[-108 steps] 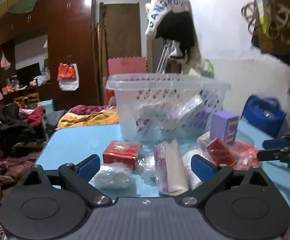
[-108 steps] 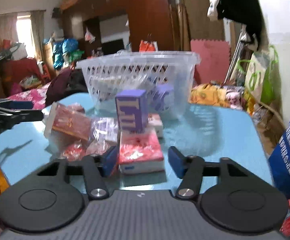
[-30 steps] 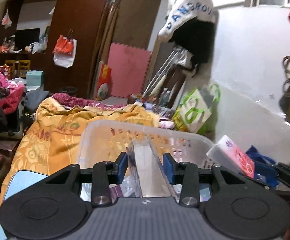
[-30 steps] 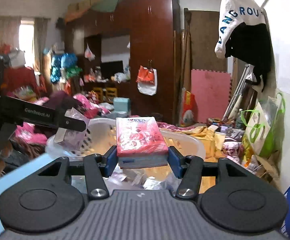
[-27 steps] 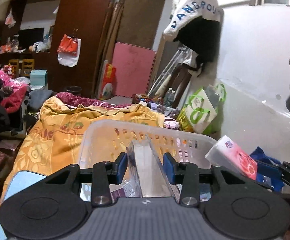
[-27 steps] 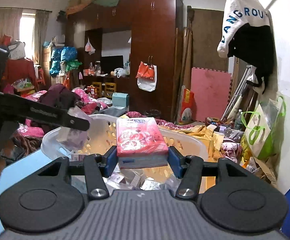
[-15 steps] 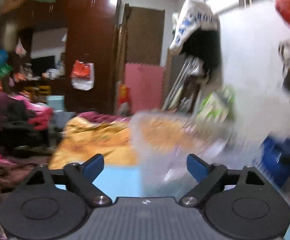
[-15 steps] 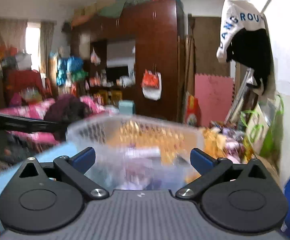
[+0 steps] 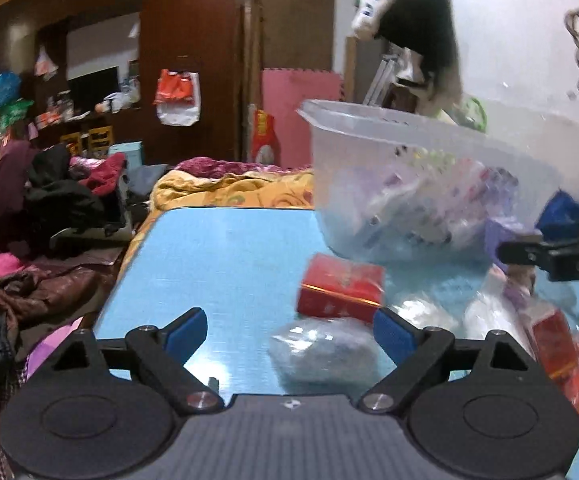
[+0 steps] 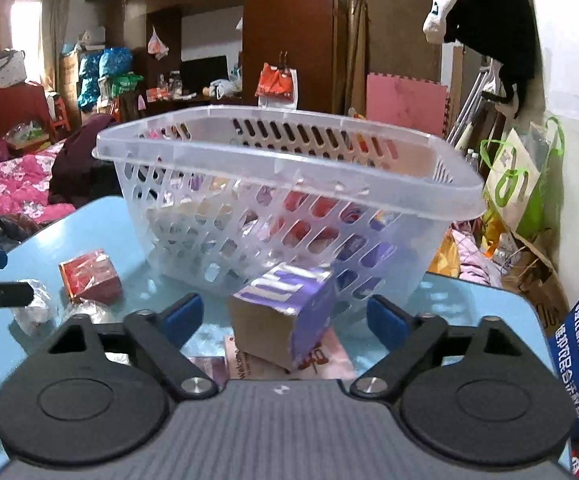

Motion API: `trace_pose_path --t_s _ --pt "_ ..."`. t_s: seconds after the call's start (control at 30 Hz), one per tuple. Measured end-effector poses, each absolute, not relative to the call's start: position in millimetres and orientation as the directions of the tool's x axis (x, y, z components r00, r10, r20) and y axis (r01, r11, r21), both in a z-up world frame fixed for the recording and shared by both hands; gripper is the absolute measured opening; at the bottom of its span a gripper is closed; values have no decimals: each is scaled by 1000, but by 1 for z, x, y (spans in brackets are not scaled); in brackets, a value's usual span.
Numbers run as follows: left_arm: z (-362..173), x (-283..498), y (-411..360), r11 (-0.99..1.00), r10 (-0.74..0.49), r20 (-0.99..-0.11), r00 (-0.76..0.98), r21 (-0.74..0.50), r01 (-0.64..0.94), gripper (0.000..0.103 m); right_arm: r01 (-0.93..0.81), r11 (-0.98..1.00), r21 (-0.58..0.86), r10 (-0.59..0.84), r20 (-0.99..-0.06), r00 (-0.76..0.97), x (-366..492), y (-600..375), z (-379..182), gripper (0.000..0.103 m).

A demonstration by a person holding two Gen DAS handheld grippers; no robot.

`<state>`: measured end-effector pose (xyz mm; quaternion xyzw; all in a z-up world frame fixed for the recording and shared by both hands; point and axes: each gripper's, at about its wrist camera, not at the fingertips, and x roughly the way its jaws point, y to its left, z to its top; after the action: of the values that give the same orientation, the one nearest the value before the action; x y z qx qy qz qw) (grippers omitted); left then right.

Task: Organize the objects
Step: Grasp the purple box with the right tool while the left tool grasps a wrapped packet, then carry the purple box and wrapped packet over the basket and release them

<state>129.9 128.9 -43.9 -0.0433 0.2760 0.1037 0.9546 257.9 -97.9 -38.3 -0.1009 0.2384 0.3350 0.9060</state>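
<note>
Right wrist view: the right gripper [image 10: 281, 318] is spread wide and empty, with the one purple-and-cardboard box [image 10: 283, 314] lying tipped over right between its fingers, long axis slanting away toward the clear slotted plastic basket [image 10: 285, 200] just beyond. That arm's clearly nearer. The left gripper [image 9: 289, 334] is open and empty too, with one crinkly clear bag [image 9: 323, 354] between its tips and one red box [image 9: 339, 294] just past them.

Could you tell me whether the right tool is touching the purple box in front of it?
Apart. In the right wrist view the right tool stands open, and table shows between each blue pad and the purple box.
</note>
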Motion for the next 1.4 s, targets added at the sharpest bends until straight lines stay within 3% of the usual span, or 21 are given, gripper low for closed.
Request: trace_pose_path --t_s 0.17,0.2,0.27,0.33,0.47,0.93,1.3,1.4 --pt "-51 141 113 972 228 -566 793 88 -217 92 -666 745 -38 556 -516 651 258 -99 -45 85" --pt "-51 140 111 970 238 -562 792 100 -220 92 -665 746 -34 556 -518 650 259 -99 -45 81" --pt "-51 141 109 968 247 -567 786 115 -222 92 -664 747 -34 554 -521 650 259 -101 -46 57" --pt "-52 143 109 969 246 -582 775 122 -216 92 -673 739 -31 562 -521 642 257 -102 -46 53" --pt "-53 141 108 973 231 -580 781 129 -192 68 -686 723 -80 566 -501 655 247 -104 -41 50" --pt "-40 112 107 974 225 -398 889 91 -206 68 -709 697 -107 641 -350 683 192 -151 -33 48" --pt "-35 89 91 948 309 -213 927 147 -282 68 -714 696 77 712 -212 670 158 -197 -41 48" --pt "-33 82 91 960 277 -204 939 97 -262 68 -711 699 81 711 -195 676 157 -199 -38 47"
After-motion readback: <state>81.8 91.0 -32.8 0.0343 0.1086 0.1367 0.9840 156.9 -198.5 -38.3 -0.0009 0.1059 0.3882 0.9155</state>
